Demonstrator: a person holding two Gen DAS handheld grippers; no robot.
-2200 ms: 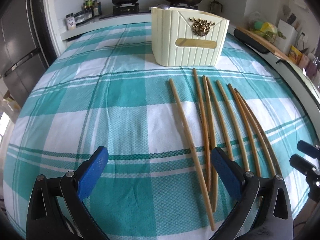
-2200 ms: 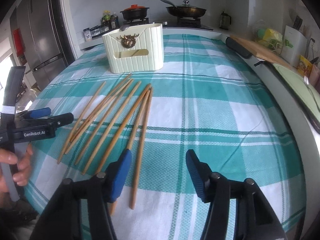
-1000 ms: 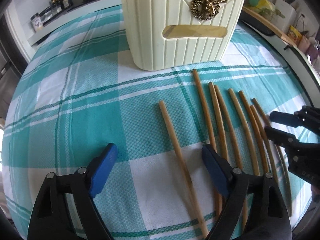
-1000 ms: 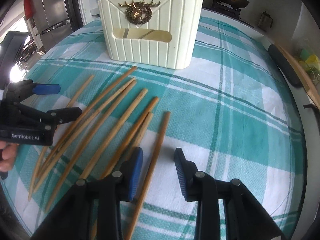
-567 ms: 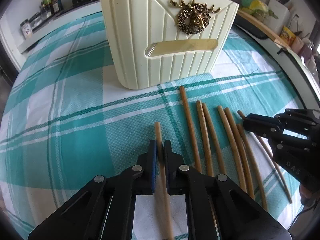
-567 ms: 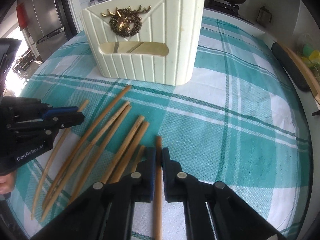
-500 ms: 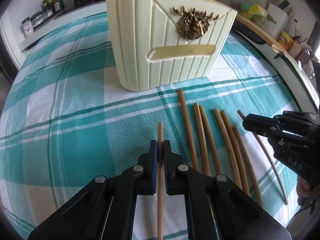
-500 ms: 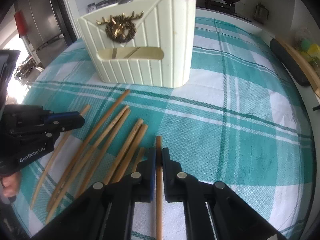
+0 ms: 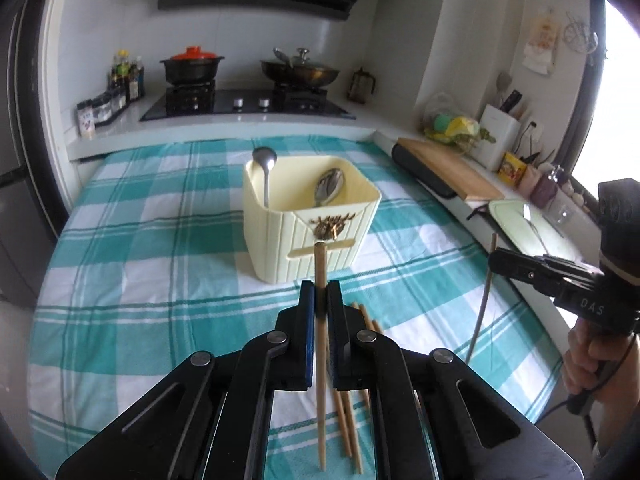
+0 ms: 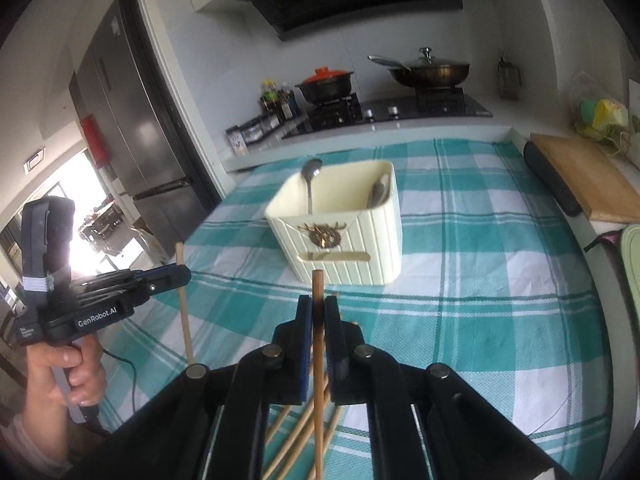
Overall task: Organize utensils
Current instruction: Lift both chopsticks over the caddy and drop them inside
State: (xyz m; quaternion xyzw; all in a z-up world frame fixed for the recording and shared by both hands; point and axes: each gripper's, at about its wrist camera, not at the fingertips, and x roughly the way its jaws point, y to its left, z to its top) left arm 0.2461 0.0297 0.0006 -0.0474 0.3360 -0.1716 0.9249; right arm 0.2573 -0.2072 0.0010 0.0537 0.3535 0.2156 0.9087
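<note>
My left gripper is shut on a wooden chopstick and holds it upright above the checked tablecloth. My right gripper is shut on another chopstick, also upright and lifted. Each gripper shows in the other's view, the right gripper at right and the left gripper at left. A cream utensil holder with a deer emblem stands ahead, holding two metal spoons. Several chopsticks still lie on the cloth below.
A stove with a red-lidded pot and a pan stands behind the table. A wooden cutting board and a black roll lie at the right. A refrigerator stands at the left.
Both grippers closed on one chopstick each on the cloth, then rose and tilted up, so the chopsticks now hang upright above the table and the holder sits farther off.
</note>
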